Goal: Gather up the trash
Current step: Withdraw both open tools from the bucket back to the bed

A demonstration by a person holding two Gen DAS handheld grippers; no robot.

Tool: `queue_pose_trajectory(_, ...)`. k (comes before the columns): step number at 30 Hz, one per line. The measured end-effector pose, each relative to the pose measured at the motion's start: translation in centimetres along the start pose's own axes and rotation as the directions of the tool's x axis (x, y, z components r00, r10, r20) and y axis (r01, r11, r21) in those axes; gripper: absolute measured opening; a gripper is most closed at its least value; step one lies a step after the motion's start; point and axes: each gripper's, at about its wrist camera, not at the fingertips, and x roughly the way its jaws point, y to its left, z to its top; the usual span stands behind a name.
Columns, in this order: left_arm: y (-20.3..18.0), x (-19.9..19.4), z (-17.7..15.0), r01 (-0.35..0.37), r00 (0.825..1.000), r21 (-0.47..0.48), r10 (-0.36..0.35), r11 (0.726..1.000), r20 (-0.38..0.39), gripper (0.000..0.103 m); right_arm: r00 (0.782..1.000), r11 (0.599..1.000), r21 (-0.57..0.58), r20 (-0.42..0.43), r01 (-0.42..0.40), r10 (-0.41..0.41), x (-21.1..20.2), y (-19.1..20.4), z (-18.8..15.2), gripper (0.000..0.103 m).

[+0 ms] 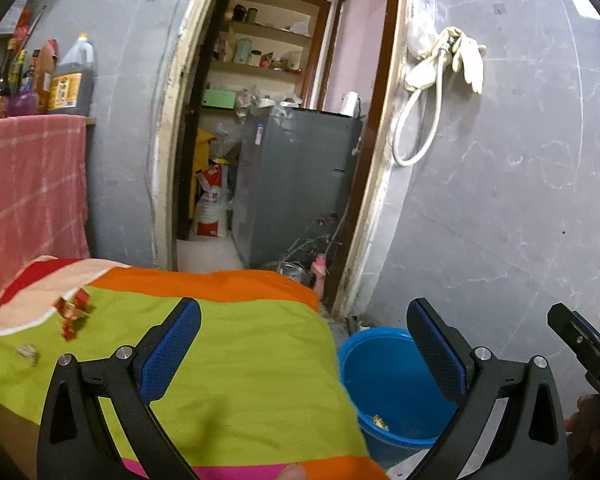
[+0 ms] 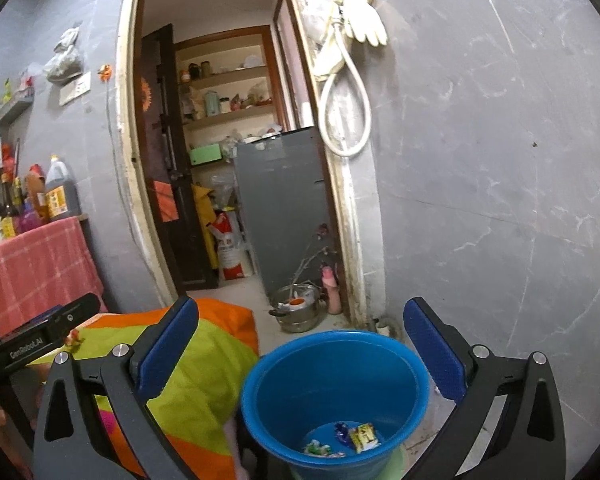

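Observation:
A blue bucket [image 2: 332, 396] stands on the floor beside a table under a striped green and orange cloth [image 1: 236, 360]. Several wrappers [image 2: 358, 438] lie in its bottom. The bucket also shows in the left wrist view [image 1: 384, 384]. A red crumpled wrapper [image 1: 73, 312] and a small grey scrap [image 1: 28, 353] lie on the cloth at the left. My left gripper [image 1: 304, 344] is open and empty above the cloth's right edge. My right gripper [image 2: 300, 344] is open and empty above the bucket.
An open doorway [image 2: 228, 160] leads to a storeroom with shelves and a grey cabinet [image 2: 288, 208]. A steel pot [image 2: 298, 310] sits on the floor by the door frame. Bottles [image 1: 66, 80] stand over a pink towel [image 1: 32, 192] at the left. A hose and gloves [image 2: 352, 40] hang on the grey wall.

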Motion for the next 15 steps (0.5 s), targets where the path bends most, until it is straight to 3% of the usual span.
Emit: queue_pose_trajectory(15, 8.2, -6.4, 0.8, -0.159, 0.987, -0.004, 0.159, 0.987, 0.03, 0.101, 0.989, 0.989, -0.035, -0.014, -0.146, 0.146, -0.3, 9.9, 0.0, 0.103)
